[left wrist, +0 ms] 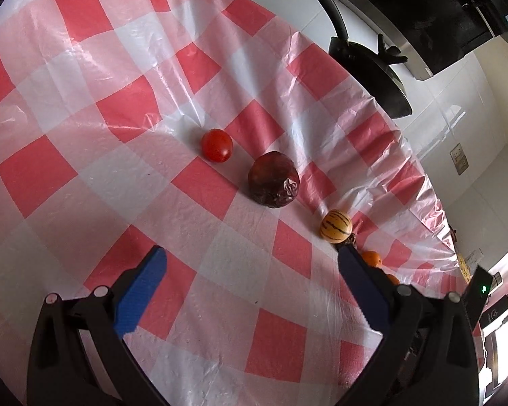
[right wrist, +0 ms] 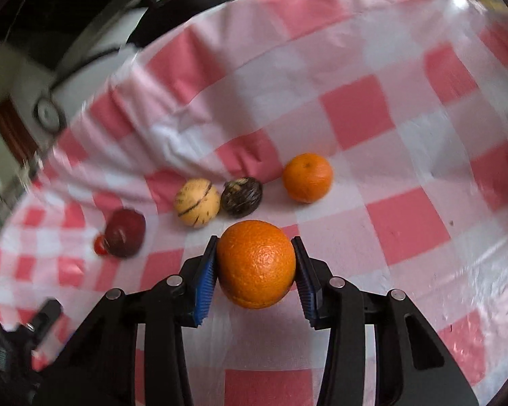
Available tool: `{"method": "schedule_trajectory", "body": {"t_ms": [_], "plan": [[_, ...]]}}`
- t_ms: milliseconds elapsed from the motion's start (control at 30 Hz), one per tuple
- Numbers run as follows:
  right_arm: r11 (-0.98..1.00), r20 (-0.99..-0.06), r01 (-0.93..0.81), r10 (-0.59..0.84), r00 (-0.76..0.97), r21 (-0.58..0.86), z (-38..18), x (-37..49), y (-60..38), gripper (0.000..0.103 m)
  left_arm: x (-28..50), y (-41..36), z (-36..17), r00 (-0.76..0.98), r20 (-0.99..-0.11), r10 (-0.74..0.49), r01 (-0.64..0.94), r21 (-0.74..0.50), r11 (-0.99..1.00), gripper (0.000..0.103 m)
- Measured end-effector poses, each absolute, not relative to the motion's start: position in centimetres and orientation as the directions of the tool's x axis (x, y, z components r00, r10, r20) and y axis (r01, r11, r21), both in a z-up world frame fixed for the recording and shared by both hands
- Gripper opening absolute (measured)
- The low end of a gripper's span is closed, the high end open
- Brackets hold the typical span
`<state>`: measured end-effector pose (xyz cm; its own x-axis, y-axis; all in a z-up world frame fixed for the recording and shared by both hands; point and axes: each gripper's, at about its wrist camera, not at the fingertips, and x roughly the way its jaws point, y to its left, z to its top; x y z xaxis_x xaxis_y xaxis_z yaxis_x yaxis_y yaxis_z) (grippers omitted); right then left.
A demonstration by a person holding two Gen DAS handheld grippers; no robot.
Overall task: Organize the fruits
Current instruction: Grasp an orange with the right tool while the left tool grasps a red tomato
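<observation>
My right gripper [right wrist: 255,241] is shut on a large orange [right wrist: 255,264], with both blue pads against its sides. Beyond it on the red-and-white checked cloth [right wrist: 389,135] lies a row of fruit: a smaller orange [right wrist: 307,177], a dark brown fruit [right wrist: 241,197], a yellow striped fruit [right wrist: 196,202], a dark red fruit [right wrist: 125,232] and a small tomato [right wrist: 100,245]. My left gripper [left wrist: 252,253] hangs open over bare cloth. Ahead of it lie the tomato [left wrist: 216,145], the dark red fruit [left wrist: 273,179] and the yellow striped fruit [left wrist: 336,226]. A small orange [left wrist: 371,258] peeks out behind its right finger.
A black pan with a long handle [left wrist: 372,74] stands on the white counter past the cloth's far edge. The cloth [left wrist: 84,101] is wrinkled and bunched along that edge. Dark appliances and a white wall lie behind.
</observation>
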<state>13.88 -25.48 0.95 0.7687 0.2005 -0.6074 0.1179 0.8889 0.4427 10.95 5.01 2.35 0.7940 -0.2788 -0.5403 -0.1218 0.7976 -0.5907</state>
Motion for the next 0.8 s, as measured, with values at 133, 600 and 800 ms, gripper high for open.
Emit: {"method": "schedule_trajectory", "body": {"t_ms": [133,600,800], "plan": [[0.849,-0.571,0.112,0.244,0.784,0.517,0.3,13.6,-26.9,0.042,11.0,5.0,2.4,0.792,-0.546,-0.273,-0.126,-0.584,0.802,0.101],[0.837,-0.545,0.075,0.282,0.790,0.541,1.1,14.0,-26.6,0.043,18.7,6.2,3.1,0.644,-0.760,0.088,-0.280,-0.127,0.952,0.096],[0.837,-0.546,0.076,0.282,0.789,0.541,1.0,14.1,-26.5,0.043,24.1,5.9,2.6,0.631,-0.769,0.101,-0.238,-0.069,0.969,0.084]]}}
